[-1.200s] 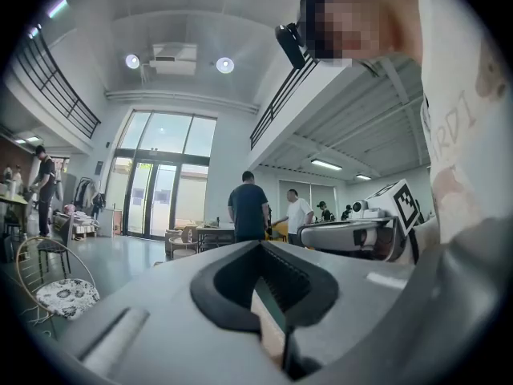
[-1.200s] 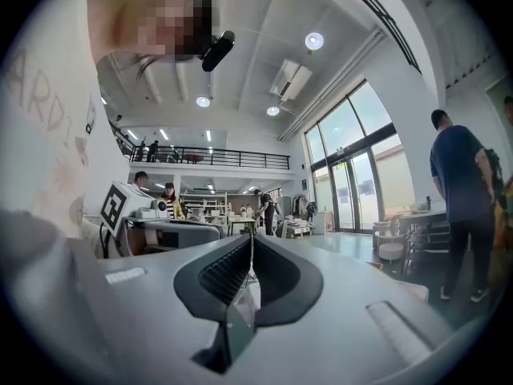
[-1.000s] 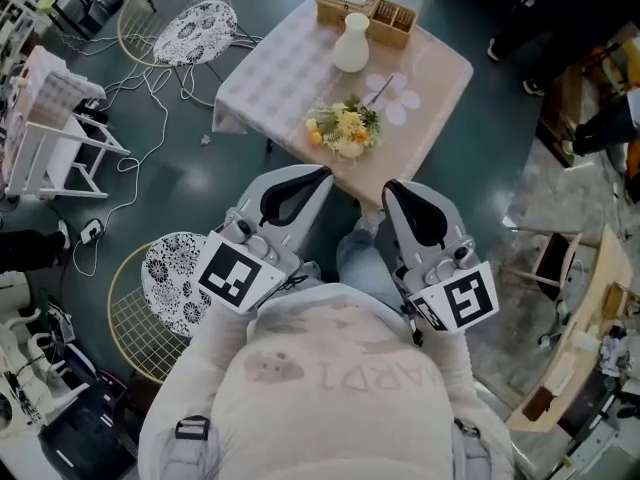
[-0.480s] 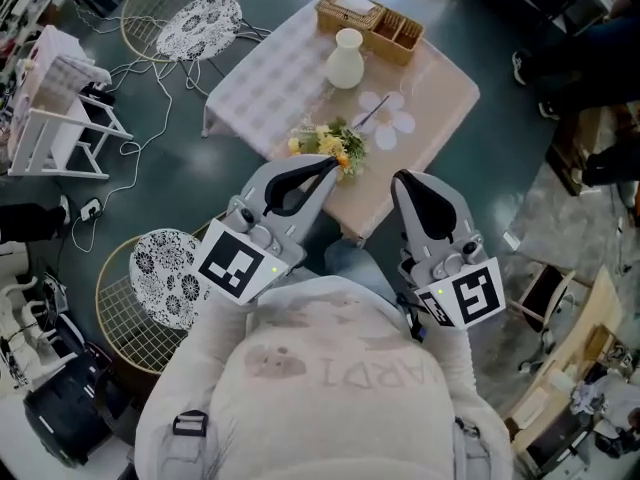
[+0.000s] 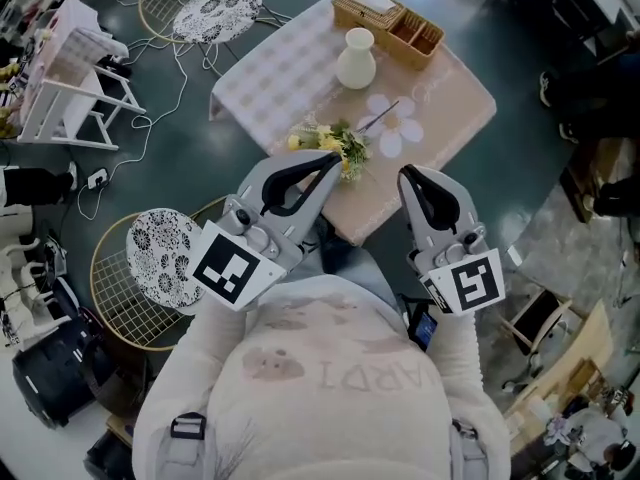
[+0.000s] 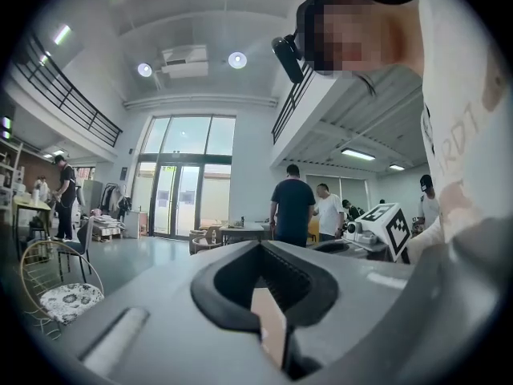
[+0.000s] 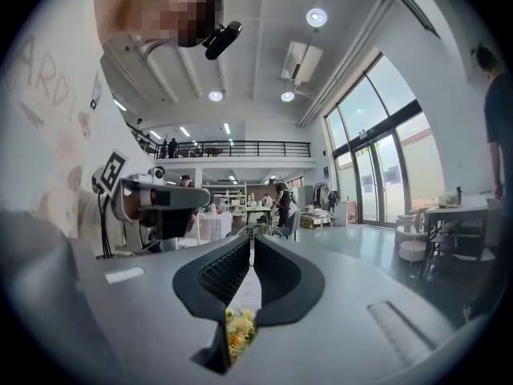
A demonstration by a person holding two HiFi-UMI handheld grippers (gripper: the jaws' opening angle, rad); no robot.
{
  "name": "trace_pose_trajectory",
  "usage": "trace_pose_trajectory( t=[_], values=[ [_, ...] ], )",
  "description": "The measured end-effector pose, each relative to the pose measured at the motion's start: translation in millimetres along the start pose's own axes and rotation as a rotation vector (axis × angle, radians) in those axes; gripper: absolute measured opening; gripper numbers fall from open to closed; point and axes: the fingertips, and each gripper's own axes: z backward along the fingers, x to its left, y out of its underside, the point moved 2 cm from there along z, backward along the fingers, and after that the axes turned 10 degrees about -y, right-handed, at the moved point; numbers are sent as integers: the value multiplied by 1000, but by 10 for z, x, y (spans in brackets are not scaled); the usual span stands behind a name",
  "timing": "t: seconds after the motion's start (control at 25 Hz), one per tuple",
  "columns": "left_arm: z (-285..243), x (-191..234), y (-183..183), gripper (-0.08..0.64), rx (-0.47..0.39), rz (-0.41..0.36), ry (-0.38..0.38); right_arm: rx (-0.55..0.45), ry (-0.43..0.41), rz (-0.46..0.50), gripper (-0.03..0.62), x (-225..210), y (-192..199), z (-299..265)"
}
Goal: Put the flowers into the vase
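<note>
A small bouquet of yellow and white flowers (image 5: 330, 143) lies on the pink table (image 5: 290, 68), near its front edge. The white vase (image 5: 355, 60) stands upright further back. My left gripper (image 5: 328, 161) is shut and holds nothing; its tip reaches the bouquet's near side in the head view. My right gripper (image 5: 408, 175) hovers at the table's near edge, to the right of the flowers. Its jaws have just been opening to a narrow slit, with nothing between them. In the right gripper view (image 7: 251, 239) the flowers (image 7: 239, 331) show below the jaws.
A wicker basket (image 5: 388, 18) sits behind the vase, and a flower-shaped mat (image 5: 397, 123) lies beside the bouquet. Two round wire chairs with lace cushions (image 5: 160, 258) (image 5: 215, 23), a white rack (image 5: 70, 98) and floor cables surround the table. People (image 6: 292, 207) stand in the distance.
Both grippers have come forward to the table. The left tip, earlier short of the table, now reaches the bouquet. The right tip now sits at the table's near edge.
</note>
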Motion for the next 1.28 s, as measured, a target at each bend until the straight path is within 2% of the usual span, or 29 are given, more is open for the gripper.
trace_pose_trajectory(
  t=[0.12, 0.32, 0.56, 0.84, 1.28],
  values=[
    [-20, 61, 23, 0, 13, -11, -24, 60, -29, 55, 52, -103, 143, -116],
    [-54, 193, 118, 0, 34, -16, -42, 104, -81, 141, 64, -218, 321, -344],
    [-191, 380, 186, 0, 35, 9, -43, 301, -154, 256, 80, -408, 723, -540],
    [-331, 675, 308, 0, 68, 39, -27, 479, -205, 293, 80, -624, 1163, -830],
    [-555, 1215, 539, 0, 123, 86, -10, 776, -349, 411, 78, -894, 1925, -1205]
  ],
)
